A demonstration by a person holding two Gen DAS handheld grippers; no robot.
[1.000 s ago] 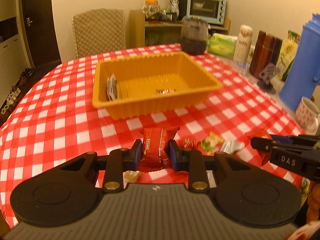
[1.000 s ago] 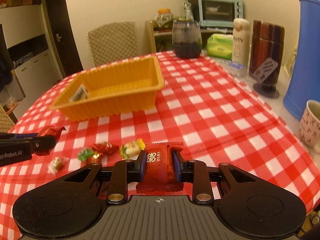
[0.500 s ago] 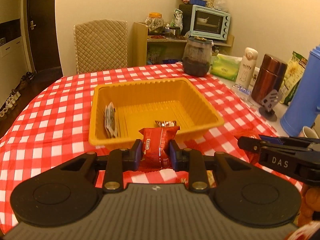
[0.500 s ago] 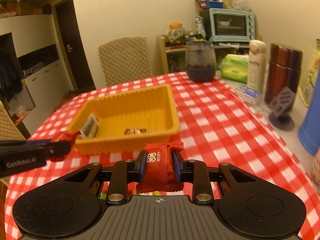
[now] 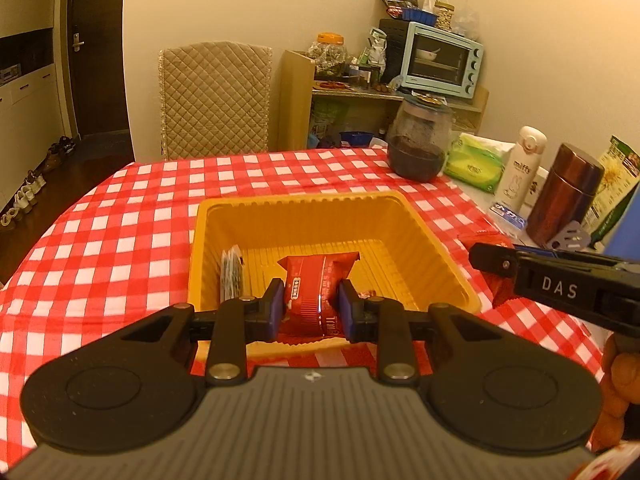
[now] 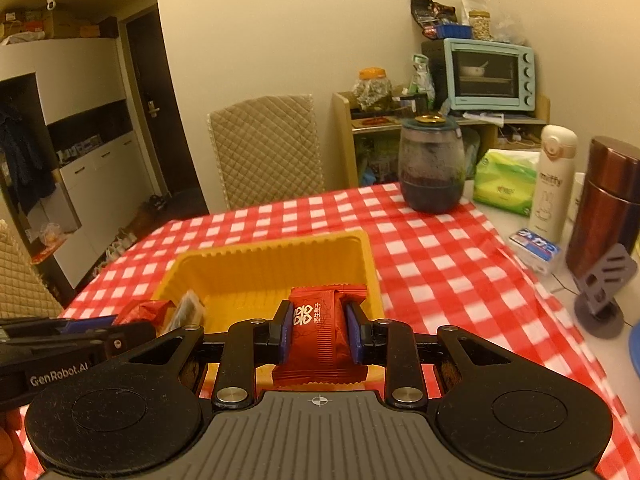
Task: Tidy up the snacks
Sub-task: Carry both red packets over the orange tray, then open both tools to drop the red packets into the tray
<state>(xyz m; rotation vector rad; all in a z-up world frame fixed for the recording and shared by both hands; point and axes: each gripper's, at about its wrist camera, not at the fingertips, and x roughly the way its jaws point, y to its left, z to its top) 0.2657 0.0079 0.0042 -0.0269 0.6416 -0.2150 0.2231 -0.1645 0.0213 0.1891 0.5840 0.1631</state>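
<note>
A yellow ribbed tray (image 5: 436, 240) (image 6: 240, 264) sits on the red checked tablecloth. My left gripper (image 5: 311, 294) is shut on a red snack packet (image 5: 316, 280) and hovers over the tray's near rim. My right gripper (image 6: 319, 325) is shut on another red snack packet (image 6: 318, 332), also above the tray's near edge. Each gripper shows from the side in the other's view, the right gripper (image 5: 486, 258) at right and the left gripper (image 6: 136, 330) at left. A small dark sachet (image 5: 231, 276) leans against the tray's left wall.
Beyond the tray stand a dark glass jar (image 5: 418, 140), a green tissue pack (image 5: 476, 162), a white flask (image 5: 520, 168) and a brown flask (image 5: 566, 196). A phone stand (image 6: 604, 292) is at the right. A quilted chair (image 5: 216, 100) is at the far side.
Both grippers rose and moved forward from the loose sweets to above the tray's near edge, each keeping its red packet. The tray now looms larger and nearer.
</note>
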